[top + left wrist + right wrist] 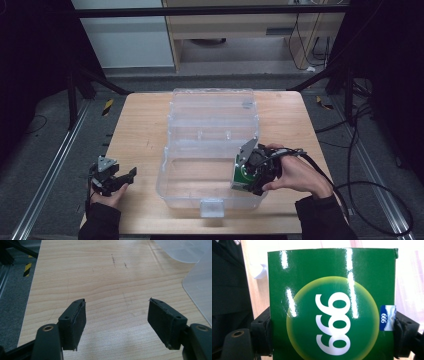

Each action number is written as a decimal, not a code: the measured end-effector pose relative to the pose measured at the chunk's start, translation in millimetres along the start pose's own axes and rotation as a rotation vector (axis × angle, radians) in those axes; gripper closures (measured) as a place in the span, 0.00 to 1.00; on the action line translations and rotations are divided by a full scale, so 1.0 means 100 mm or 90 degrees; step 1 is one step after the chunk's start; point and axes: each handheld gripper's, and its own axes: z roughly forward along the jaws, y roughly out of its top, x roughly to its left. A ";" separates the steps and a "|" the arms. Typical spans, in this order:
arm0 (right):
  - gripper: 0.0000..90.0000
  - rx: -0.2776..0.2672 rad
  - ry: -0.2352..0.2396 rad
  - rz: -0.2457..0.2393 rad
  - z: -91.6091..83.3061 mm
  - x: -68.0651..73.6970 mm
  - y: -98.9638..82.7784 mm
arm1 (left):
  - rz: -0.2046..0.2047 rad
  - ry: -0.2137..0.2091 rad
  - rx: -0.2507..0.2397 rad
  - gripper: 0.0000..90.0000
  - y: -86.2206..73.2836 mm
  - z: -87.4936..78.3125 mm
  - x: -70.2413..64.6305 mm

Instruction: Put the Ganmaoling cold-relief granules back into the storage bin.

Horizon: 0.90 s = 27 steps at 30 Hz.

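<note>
A glossy green carton point(332, 305) printed with white digits in a yellow ring sits between the pads point(262, 332) of my right gripper point(248, 181), which is shut on its two sides. In the high view the green carton point(240, 175) hangs low inside the right end of a clear plastic storage box point(165, 172), whose lid point(212, 107) lies open toward the back. My left gripper point(127, 177) rests near the table's front left, to the left of the box. Its jaws stand wide apart over bare wood point(117, 322) with nothing between them.
The wooden table point(140, 135) carries the clear box point(200, 287) in its middle, with a white latch point(211, 206) at the front wall. Black frame rails and cables run beside the table on the grey floor. Bare wood lies left of the box.
</note>
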 end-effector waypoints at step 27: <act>0.17 0.032 0.019 -0.007 0.39 0.00 -0.07 | -0.004 -0.001 -0.003 0.34 0.00 -0.01 0.01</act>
